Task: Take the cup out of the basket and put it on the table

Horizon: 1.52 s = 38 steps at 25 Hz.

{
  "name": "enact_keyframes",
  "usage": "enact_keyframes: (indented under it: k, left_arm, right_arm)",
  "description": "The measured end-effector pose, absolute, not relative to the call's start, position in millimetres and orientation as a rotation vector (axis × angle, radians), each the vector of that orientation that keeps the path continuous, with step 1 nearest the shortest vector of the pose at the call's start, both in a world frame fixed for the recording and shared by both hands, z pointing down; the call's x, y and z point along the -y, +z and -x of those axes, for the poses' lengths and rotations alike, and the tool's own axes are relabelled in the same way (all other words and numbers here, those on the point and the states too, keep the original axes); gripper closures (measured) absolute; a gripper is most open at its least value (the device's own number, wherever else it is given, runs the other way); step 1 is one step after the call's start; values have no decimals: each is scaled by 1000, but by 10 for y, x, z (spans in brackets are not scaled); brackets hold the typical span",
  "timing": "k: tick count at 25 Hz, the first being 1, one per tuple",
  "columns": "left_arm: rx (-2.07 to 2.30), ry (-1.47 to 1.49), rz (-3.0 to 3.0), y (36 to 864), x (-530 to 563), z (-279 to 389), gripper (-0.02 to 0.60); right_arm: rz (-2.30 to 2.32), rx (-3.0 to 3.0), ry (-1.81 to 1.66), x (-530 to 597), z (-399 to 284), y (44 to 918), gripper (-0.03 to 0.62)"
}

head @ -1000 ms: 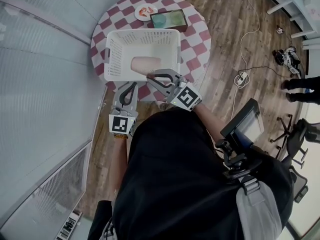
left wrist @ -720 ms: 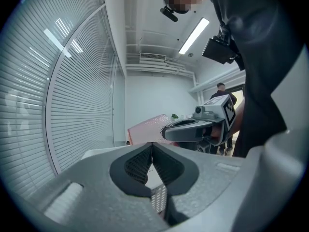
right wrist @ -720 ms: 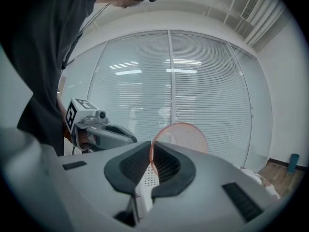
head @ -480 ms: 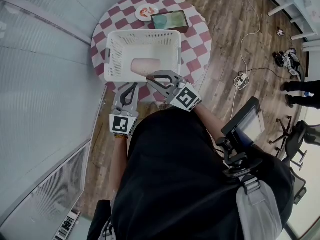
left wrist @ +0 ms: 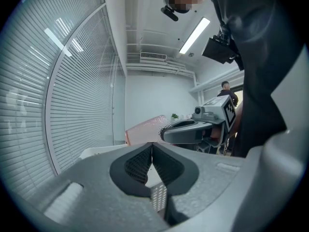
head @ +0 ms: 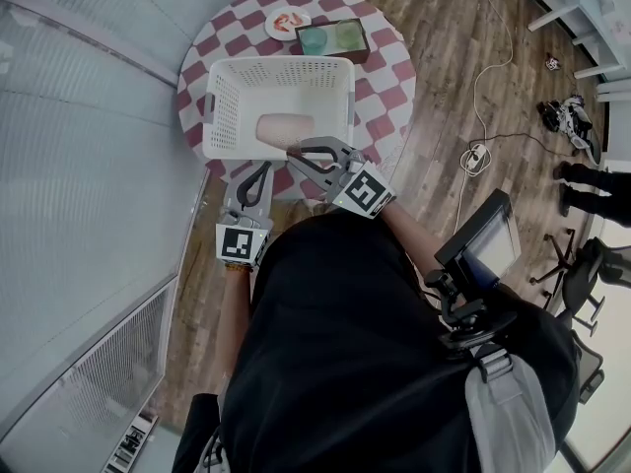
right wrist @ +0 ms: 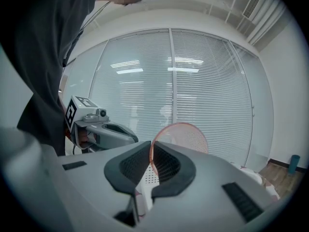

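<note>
From overhead, the person is standing at a round table (head: 392, 95) covered in a checked cloth, with a white basket (head: 225, 106) sitting on it. A pink cup (head: 281, 126) is lying on its side inside the basket, close to the near wall, though I cannot tell whether it is resting on the bottom. The right gripper (head: 299, 152) is reaching over that near wall to the cup's mouth, and the left gripper (head: 260, 172) is hanging just outside the basket, apart from it. A small plate (head: 288, 22) and a green box (head: 333, 38) are sitting at the table's far side. In the left gripper view, the left gripper (left wrist: 152, 148) is showing its two jaws pressed together with nothing between them, while the cup (left wrist: 145, 129) and the right gripper (left wrist: 166, 132) are showing beyond. In the right gripper view, the right gripper (right wrist: 150, 149) is clamping the thin rim of the cup (right wrist: 186, 137), one jaw inside the mouth and one outside, with the left gripper (right wrist: 131, 138) sitting off to the side.
</note>
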<state>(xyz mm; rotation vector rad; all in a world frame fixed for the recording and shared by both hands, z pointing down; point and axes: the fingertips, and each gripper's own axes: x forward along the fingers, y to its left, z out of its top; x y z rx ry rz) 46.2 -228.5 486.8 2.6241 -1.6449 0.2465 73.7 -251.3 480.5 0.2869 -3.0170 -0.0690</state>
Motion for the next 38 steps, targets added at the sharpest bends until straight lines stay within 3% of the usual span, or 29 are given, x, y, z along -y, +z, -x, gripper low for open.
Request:
enact_keyframes:
  k: [38]
  left_arm:
    - [1612,262,-2633,5003,2298,-534,577]
  right_arm:
    - [-281,3007,-94,2479,-777,4904,571]
